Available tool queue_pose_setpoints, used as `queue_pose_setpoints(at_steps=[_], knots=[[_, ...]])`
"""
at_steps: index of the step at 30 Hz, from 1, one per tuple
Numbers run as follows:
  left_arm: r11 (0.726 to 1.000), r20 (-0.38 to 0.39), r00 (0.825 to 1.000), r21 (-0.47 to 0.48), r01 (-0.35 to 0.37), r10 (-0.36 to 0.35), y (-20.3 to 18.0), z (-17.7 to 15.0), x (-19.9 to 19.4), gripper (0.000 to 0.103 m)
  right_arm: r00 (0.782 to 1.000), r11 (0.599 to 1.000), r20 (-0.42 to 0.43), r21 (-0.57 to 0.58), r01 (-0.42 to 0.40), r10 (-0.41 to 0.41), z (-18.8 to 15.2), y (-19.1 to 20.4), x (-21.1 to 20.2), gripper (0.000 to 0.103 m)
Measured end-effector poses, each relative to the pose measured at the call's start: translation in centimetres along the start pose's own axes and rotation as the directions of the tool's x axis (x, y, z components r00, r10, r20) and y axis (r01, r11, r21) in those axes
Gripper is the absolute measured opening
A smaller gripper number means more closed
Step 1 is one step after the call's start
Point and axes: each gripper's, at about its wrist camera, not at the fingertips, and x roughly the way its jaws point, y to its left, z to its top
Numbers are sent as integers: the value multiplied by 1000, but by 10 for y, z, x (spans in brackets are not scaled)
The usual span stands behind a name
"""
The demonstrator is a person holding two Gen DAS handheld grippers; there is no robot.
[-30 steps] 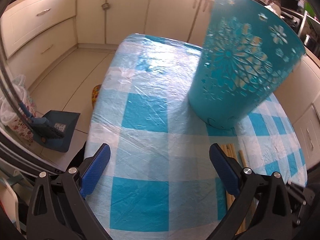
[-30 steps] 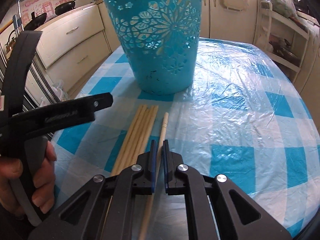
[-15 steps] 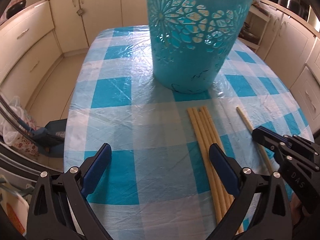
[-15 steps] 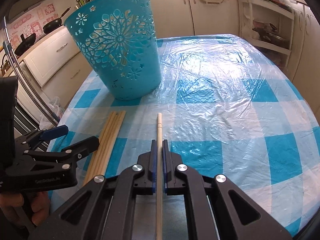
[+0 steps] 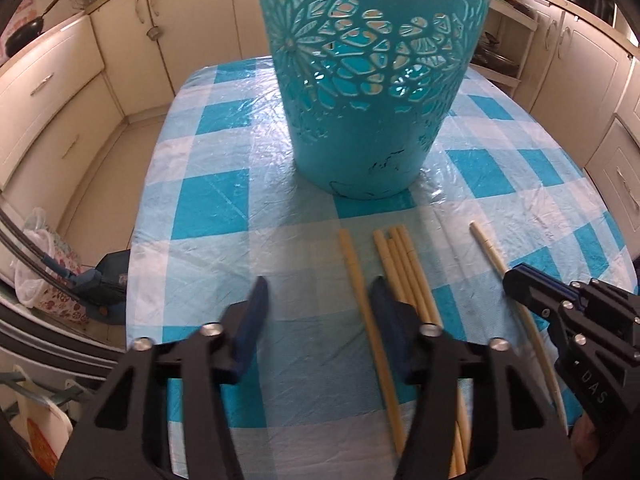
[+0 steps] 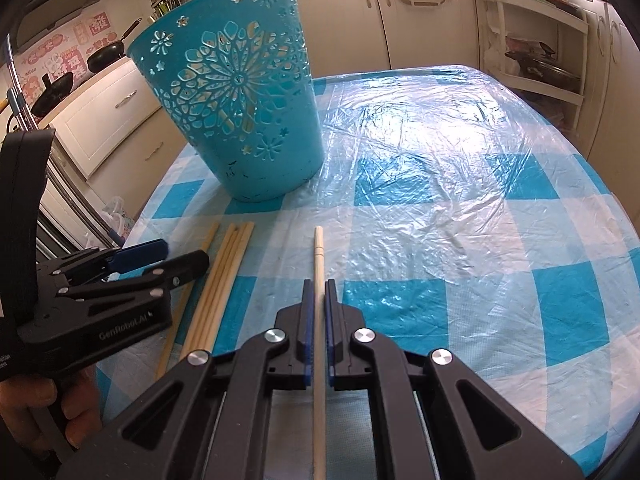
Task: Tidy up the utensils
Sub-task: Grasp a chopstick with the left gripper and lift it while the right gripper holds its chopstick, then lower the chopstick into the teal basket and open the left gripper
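Observation:
A teal cut-out basket (image 5: 376, 80) stands upright on the blue-checked table; it also shows in the right wrist view (image 6: 240, 100). Several pale wooden chopsticks (image 5: 404, 272) lie in a bunch in front of it, with one (image 5: 360, 292) split off to the left. My left gripper (image 5: 318, 300) is open, with its jaws either side of that split-off chopstick's near part. My right gripper (image 6: 316, 300) is shut on a single pale chopstick (image 6: 318, 256) that points toward the basket. The left gripper (image 6: 160, 260) shows at the left of the right wrist view.
The plastic-covered checked tablecloth (image 6: 460, 200) spans the table. Cream kitchen cabinets (image 5: 60, 92) surround it. A blue dustpan (image 5: 100, 284) and bags sit on the floor at the left. A shelf rack with pots (image 6: 532, 60) stands at the back right.
My left gripper has swung toward the chopstick bunch and its jaws have narrowed. One chopstick has split off to the left. My right gripper still holds the single chopstick.

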Motion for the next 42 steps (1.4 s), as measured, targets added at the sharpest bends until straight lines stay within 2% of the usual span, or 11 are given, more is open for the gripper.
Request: queue_pose_setpoints(at_steps=[2,3,9,12,24,30,34,37,39,42], knots=[[1000,-8,1000,3,16,-16,0,4,1,21,1000,1000,2,3,-1,1,0,0,0,6],[1000,-11,1000,2,21,-21,-1,5,1,17,1000,1000,2,3,-1,1,0,0,0,6],[1000,-21,1000,11,19,-19,0,8,4,16,1000,1000,11,-8,14,-14,0,1,1,6],[999,-16,999,28,32,-31,-2,7,5,6,1000,1000,17,-17,22,-22,-1,2,1,6],[997,-44,996,24,80,-78,4,-1,-3,5,1000,1000,20,-9,18,-18,0,1,2,6],[988,-15,988,11,153,-153,12,1,-34,5,1000,1000,20,-11,20,-20,0,1,2,6],[972,37,971,7,236,-236,19,9,-71,5,1000,1000,20,-10,20,-19,0,1,2,6],[952,107,946,8,307,-306,24,23,-108,5,1000,1000,20,-8,18,-18,0,1,2,6],[937,175,922,14,349,-346,29,38,-134,5,1000,1000,20,-5,16,-16,0,1,1,6],[928,283,887,29,371,-364,31,66,-165,5,1000,1000,19,4,8,-9,0,-1,1,6]])
